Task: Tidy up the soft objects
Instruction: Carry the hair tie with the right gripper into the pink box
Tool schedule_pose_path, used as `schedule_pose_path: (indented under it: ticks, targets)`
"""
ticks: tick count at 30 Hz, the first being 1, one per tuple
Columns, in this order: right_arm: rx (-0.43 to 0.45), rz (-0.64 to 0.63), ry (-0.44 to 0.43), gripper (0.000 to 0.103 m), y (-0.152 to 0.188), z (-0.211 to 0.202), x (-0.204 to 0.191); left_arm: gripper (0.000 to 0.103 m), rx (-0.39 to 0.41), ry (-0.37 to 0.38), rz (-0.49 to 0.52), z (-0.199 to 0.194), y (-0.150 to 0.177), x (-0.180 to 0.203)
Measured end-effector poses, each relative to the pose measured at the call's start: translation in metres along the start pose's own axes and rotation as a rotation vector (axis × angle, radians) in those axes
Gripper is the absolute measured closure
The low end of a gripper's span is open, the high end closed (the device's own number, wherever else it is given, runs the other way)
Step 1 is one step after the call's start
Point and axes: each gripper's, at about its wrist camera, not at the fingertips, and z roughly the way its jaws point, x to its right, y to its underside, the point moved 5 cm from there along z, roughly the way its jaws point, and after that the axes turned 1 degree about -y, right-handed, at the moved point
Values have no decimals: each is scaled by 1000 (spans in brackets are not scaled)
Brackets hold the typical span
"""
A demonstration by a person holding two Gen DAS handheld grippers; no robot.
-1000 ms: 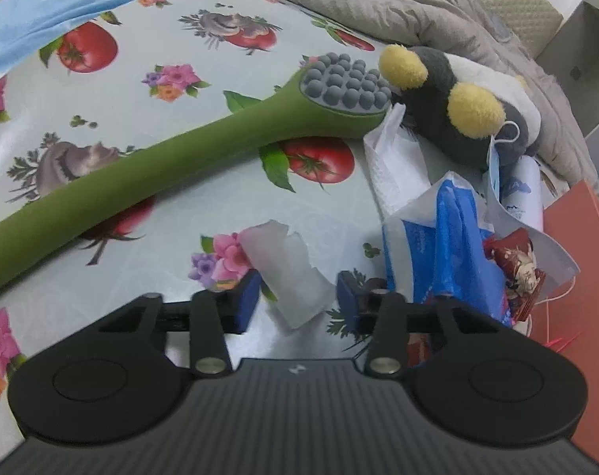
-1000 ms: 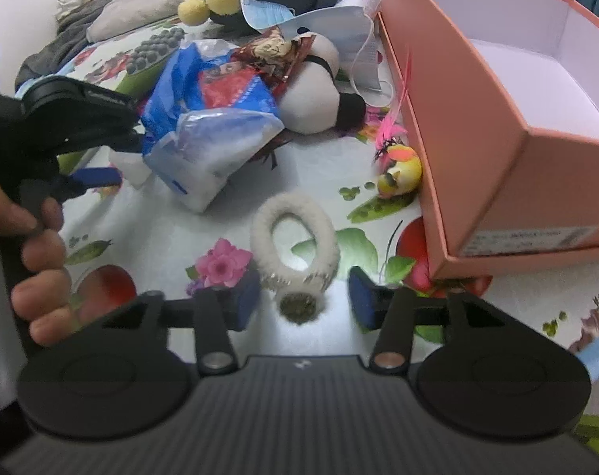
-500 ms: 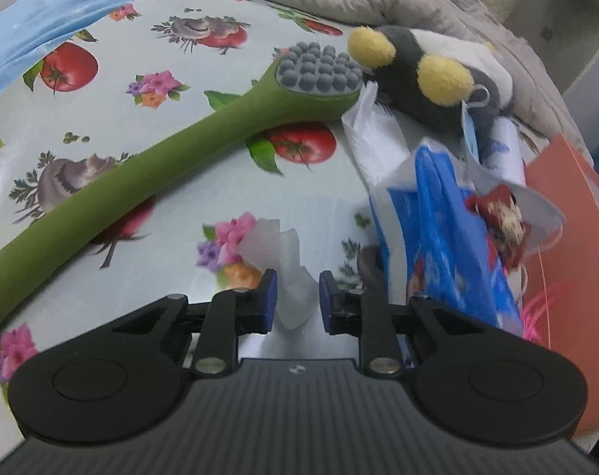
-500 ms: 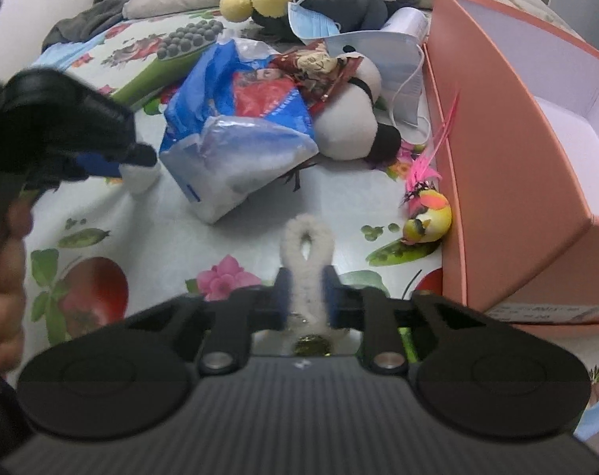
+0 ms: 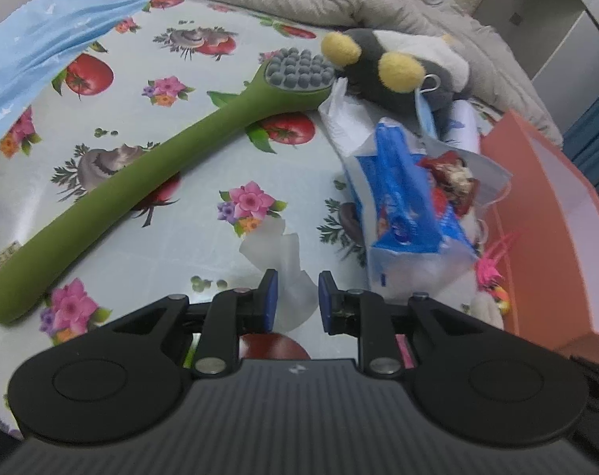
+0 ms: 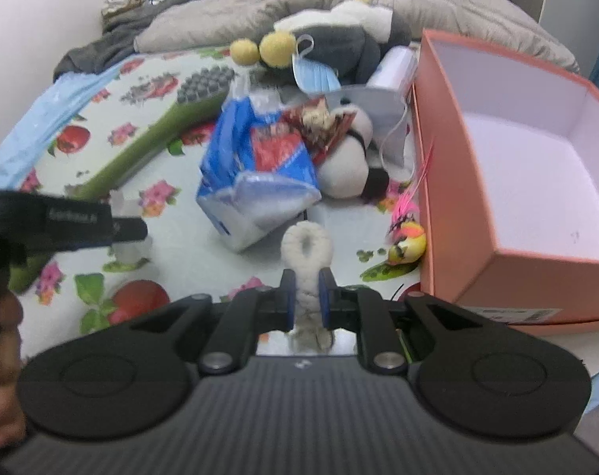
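Right claw (image 6: 306,297): closing, pads pinched on a white fluffy hair tie (image 6: 307,247), loop squeezed narrow and poking forward above the flowered cloth (image 6: 181,233). Left claw (image 5: 294,303): narrowed onto a crumpled white tissue (image 5: 283,261), lower corner caught between the blue pads, upper part sticking out ahead. Seen again from the right wrist as a dark blurred claw at the left edge, tissue hanging under it. Just right of the hair tie, a pink open box (image 6: 509,182), white inside, with a small yellow and pink feathered toy (image 6: 408,243) touching its near wall. Farther back, a blue and white plastic bag (image 6: 256,166), a black and white plush (image 6: 347,43), a long green massage stick (image 5: 141,182). Blue face mask (image 6: 313,75) draped on the plush.
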Motion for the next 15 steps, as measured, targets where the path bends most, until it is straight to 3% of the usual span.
schedule_pose_path:
  ticks: [4,9,15]
  targets:
    - [37,1,-10,88,-8,-23,-3,78,12,51,27,-28,-2,9]
    - [98,-5,-23,88,-21,-54,-10,78,64,94,138,-70,-15,30]
    - [176,-5,-31,88,-38,-92,-14,78,126,139,159,-115,-29,44]
